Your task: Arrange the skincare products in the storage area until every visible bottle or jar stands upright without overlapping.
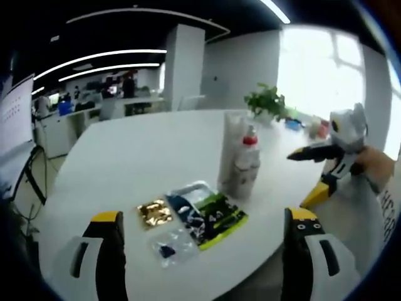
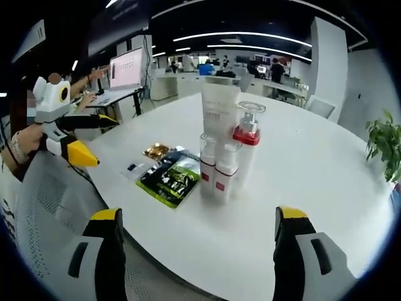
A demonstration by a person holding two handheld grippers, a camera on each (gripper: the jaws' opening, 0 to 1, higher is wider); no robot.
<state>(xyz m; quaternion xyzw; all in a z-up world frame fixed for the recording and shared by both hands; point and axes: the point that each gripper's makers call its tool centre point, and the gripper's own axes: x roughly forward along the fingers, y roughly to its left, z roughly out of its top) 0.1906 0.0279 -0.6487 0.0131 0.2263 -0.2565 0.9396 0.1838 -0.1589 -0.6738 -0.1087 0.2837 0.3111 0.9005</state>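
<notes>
On the white table a cluster of skincare bottles stands upright: a tall white tube, a pump bottle with a red collar and two small red-labelled bottles. In the left gripper view the same pump bottle stands beside the tube. Flat sachets lie next to them: green-black, gold and small clear. My right gripper is open, short of the bottles. My left gripper is open over the green-black sachet and the gold one.
The other gripper enters each view from the side, the right one and the left one, both off the table edge. A grey mesh chair back is near. A potted plant and a laptop sit farther out.
</notes>
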